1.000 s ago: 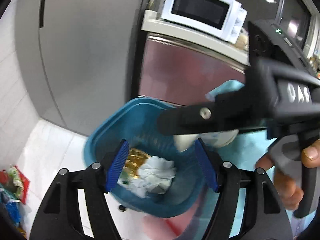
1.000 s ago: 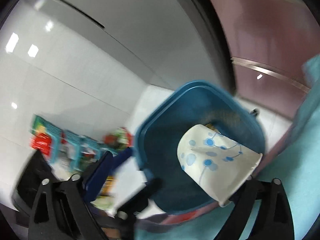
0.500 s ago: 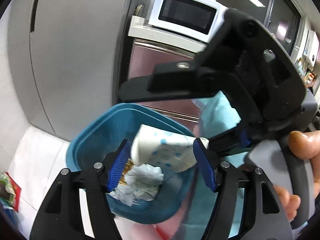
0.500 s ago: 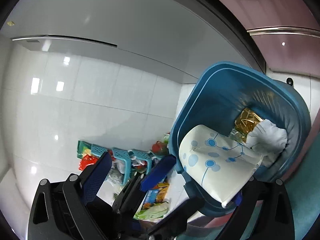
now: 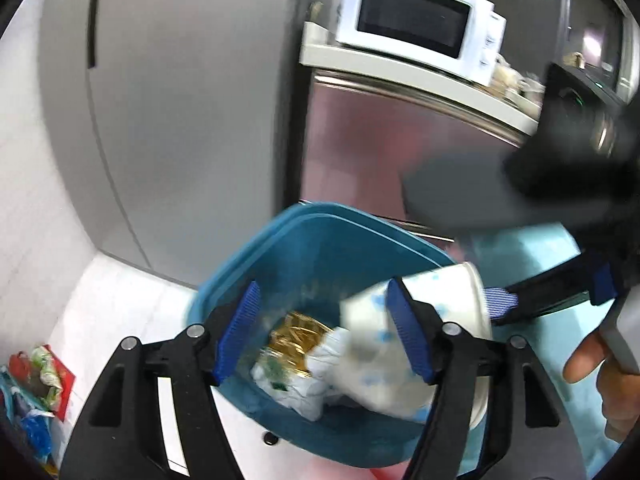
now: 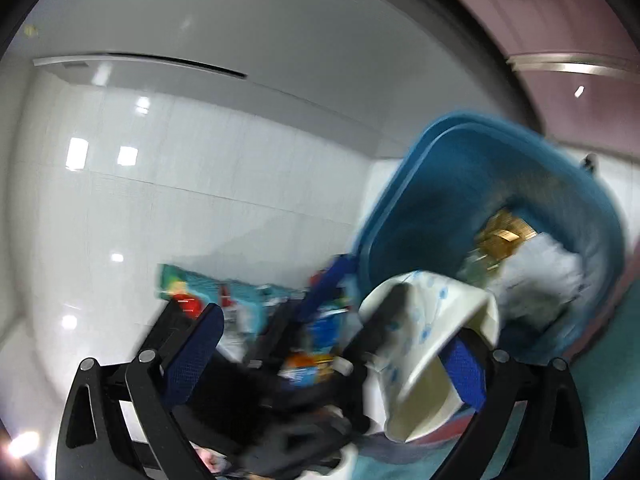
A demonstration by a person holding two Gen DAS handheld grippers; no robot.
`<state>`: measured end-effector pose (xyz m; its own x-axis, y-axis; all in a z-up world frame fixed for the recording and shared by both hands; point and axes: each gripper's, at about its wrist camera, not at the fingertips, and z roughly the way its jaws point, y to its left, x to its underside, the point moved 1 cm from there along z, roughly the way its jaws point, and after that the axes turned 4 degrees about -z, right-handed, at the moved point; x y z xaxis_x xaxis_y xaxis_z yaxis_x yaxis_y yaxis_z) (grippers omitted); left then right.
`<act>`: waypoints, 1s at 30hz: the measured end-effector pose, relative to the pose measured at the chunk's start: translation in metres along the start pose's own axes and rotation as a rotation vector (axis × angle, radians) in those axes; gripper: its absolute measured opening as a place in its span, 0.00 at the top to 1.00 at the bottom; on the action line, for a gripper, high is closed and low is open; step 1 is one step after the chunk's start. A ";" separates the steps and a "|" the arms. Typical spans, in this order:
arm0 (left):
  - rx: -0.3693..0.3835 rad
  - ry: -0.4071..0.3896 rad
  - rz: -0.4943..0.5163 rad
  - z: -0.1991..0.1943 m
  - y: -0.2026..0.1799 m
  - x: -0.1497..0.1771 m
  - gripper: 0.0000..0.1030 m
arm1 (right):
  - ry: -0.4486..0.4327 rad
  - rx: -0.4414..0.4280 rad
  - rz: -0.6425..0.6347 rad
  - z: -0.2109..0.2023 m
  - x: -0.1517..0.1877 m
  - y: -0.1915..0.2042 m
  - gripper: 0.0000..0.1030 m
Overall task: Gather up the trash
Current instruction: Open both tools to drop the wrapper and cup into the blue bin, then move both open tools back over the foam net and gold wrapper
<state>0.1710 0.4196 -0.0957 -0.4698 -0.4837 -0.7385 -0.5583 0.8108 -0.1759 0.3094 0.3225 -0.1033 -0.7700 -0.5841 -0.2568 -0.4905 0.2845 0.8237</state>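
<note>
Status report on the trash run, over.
Left gripper open, empty, over blue bin. Right gripper open; paper cup leaning on one of its fingers, at the bin's mouth. Nothing blocking the bin.

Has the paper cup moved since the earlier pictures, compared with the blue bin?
Yes. In the left wrist view the paper cup has tipped down toward the blue bin, nearer the trash inside.

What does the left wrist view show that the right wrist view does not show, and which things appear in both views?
Only the left wrist view shows the white microwave oven on its counter and a person's hand. Only the right wrist view shows the turquoise plastic baskets standing on the floor. Both show the blue plastic trash bin, the white paper cup with blue dots, the gold wrapper and crumpled tissue.
</note>
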 end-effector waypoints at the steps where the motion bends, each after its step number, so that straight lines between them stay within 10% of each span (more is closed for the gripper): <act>1: -0.009 0.002 -0.003 0.001 0.002 0.000 0.37 | 0.008 0.006 -0.003 0.000 0.000 0.000 0.07; 9: -0.037 -0.024 -0.024 -0.018 0.016 0.001 0.35 | 0.082 0.414 -0.203 0.010 -0.009 0.037 0.07; 13: -0.055 -0.022 -0.042 -0.024 0.028 0.005 0.35 | 0.076 0.451 -0.263 0.007 -0.009 0.052 0.07; 30: 0.058 -0.211 0.002 -0.146 -0.024 0.028 0.06 | -0.421 0.695 -0.442 -0.173 0.123 0.089 0.07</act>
<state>0.0713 0.3386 -0.0169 -0.3141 -0.4070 -0.8577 -0.5142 0.8324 -0.2067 0.2414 0.1447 0.0262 -0.4729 -0.4627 -0.7499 -0.8047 0.5734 0.1536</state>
